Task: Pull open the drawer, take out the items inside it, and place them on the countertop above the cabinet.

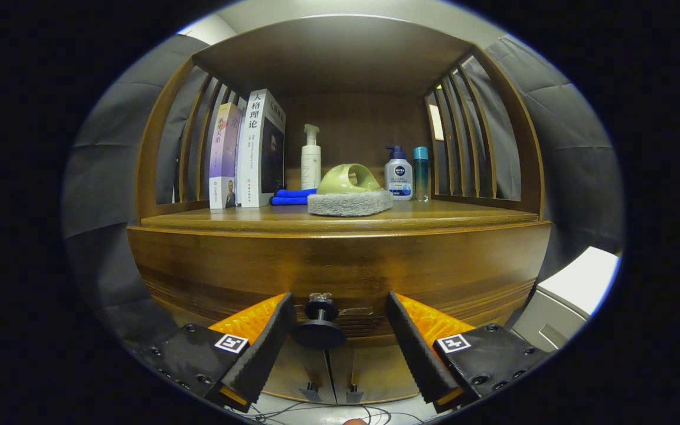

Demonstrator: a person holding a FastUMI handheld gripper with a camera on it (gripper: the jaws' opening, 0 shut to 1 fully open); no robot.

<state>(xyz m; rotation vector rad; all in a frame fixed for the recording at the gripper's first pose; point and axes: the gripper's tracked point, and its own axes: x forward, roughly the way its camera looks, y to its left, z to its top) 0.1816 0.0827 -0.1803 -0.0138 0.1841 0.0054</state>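
The gripper (335,330) is holding its jaws wide open, one on each side of the small round knob (319,332), and neither one is touching it. The knob is sitting between the jaws, a bit nearer the left one. It is sticking out from the front of the wooden drawer (340,265), and the drawer front is looking flush with the cabinet, so the drawer seems closed. What is inside it is hidden.

The knob is looking hard and smooth, with a wide flat head on a thin neck. I think the best place to hold it is on the sides of that head, so the jaws are not slipping off when pulling. The drawer is wood and looks stiff and maybe a little heavy, so a straight, steady pull should suit it.

Above the drawer, the tabletop (464,215) is carrying a green scrubber on a grey pad (350,190), a folded blue cloth (290,197), some books (248,150), a white pump bottle (310,156), a small lotion bottle (398,174) and a slim teal bottle (421,172). I cannot tell if any of these came out of the drawer.
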